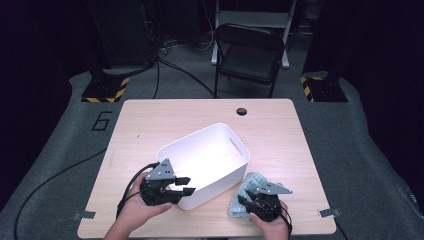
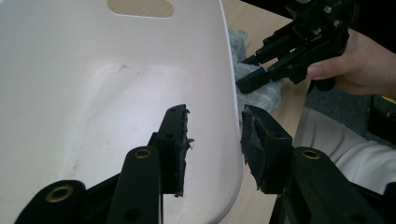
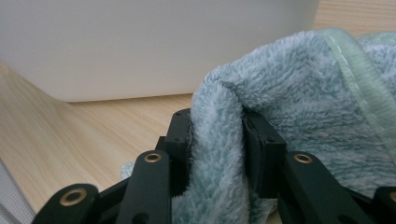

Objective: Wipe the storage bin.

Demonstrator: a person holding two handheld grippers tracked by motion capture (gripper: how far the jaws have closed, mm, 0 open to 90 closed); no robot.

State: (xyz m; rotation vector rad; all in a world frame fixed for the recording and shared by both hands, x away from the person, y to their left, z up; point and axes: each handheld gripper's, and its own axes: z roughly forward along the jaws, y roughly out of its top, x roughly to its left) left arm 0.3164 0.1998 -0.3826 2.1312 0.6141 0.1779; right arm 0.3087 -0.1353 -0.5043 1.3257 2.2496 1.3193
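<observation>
Fluffy teal towel (image 3: 299, 93) is pinched in my right claw (image 3: 217, 140); my left claw (image 2: 212, 140) straddles the white bin's (image 1: 220, 142) rim, released; floor mark reads "6" (image 1: 102, 121).

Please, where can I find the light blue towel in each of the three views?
High view: the towel lies at lower right on the table, beside the white bin, under the right gripper.
Left gripper view: upper middle, right of the bin wall.
Right gripper view: centre and right, a fold pinched between the jaws.
Shared landmark: the white bin.
</observation>
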